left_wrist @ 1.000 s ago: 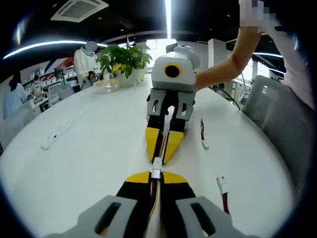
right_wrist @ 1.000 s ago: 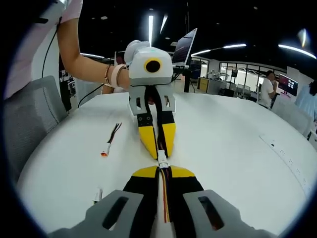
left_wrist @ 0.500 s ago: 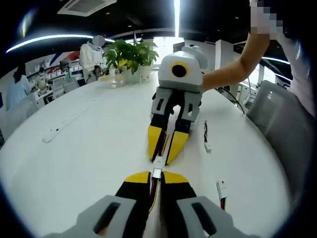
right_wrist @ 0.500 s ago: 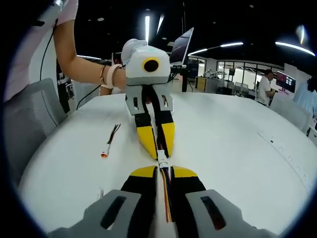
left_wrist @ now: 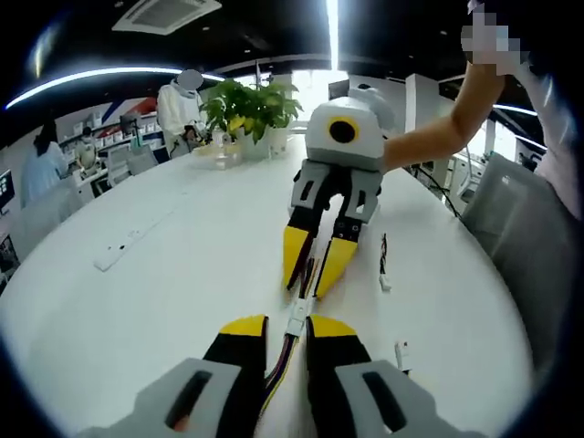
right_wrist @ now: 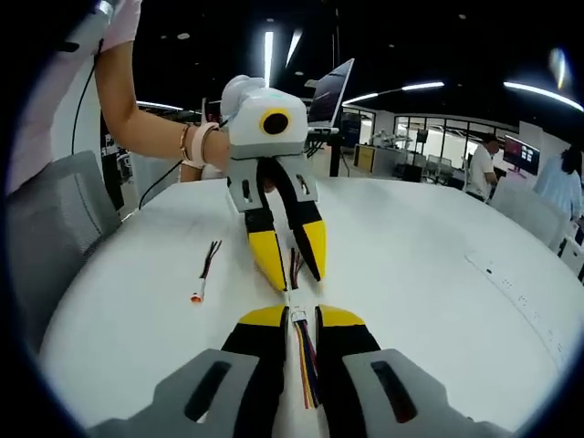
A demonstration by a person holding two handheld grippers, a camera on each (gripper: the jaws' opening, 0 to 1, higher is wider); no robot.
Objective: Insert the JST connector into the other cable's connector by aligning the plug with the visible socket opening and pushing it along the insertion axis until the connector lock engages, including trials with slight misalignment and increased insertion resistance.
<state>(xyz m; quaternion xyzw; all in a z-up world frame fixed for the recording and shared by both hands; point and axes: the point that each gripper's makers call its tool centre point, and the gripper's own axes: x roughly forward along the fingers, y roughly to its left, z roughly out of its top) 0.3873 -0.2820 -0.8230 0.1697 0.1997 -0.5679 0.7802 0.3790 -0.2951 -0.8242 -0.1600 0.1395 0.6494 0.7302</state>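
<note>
Two grippers face each other over a white bench (left_wrist: 164, 274), both with jaws released around the joined white connector (left_wrist: 297, 315) lying between them.

Spreading wide, a white table (left_wrist: 164, 274); sitting at eleven o'clock, a potted plant (left_wrist: 246, 105); lying at nine, a white power strip (left_wrist: 114, 255). Glowing overhead, ceiling light strips (right_wrist: 267, 55). Standing alongside, a grey chair (right_wrist: 55, 219).
</note>
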